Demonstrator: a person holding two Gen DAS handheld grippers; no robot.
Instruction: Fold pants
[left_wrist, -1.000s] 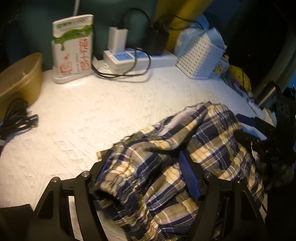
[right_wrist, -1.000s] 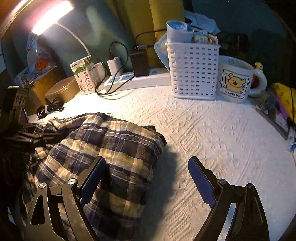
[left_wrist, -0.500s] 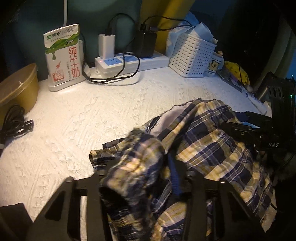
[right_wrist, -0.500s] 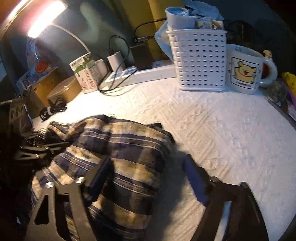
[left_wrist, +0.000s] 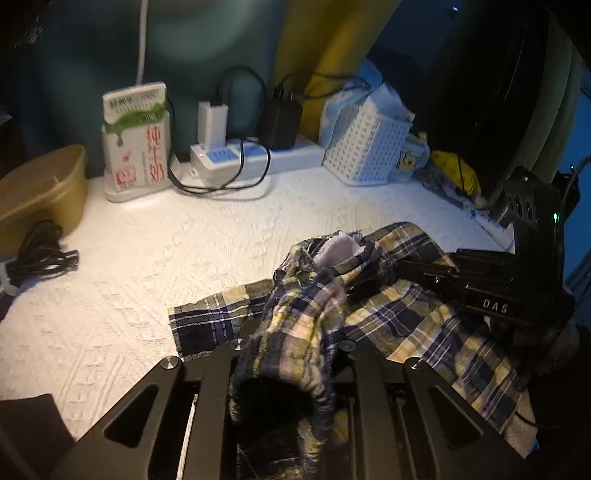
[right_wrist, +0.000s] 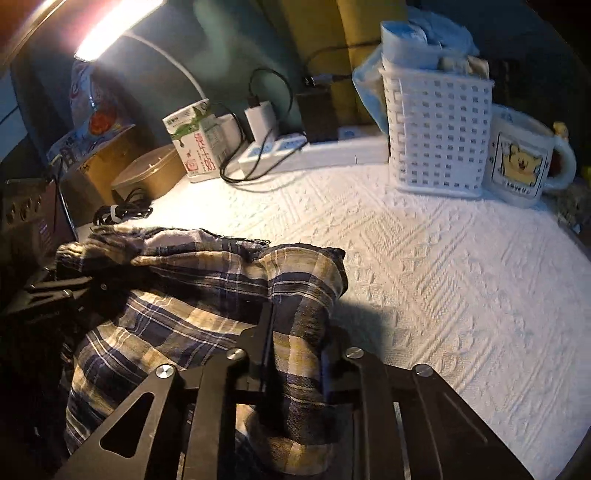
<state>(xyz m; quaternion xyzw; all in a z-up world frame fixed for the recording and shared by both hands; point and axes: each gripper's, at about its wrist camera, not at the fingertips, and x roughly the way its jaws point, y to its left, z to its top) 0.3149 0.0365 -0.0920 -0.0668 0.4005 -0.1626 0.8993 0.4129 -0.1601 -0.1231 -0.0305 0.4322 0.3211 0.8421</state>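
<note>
The pants (left_wrist: 388, 295) lie bunched on the table (left_wrist: 147, 258). Both grippers are clenched on cloth — the left gripper (left_wrist: 291, 354) on a gathered edge, probably the waistband, the right gripper (right_wrist: 295, 347) on a thick fold — likely so both can lift and spread it.

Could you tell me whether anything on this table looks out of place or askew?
Only the plaid pants: they lie bunched in a crumpled heap, not flat, with a pale inside-out patch showing on top. Both the left gripper and the right gripper are clamped on folds of them.
</note>
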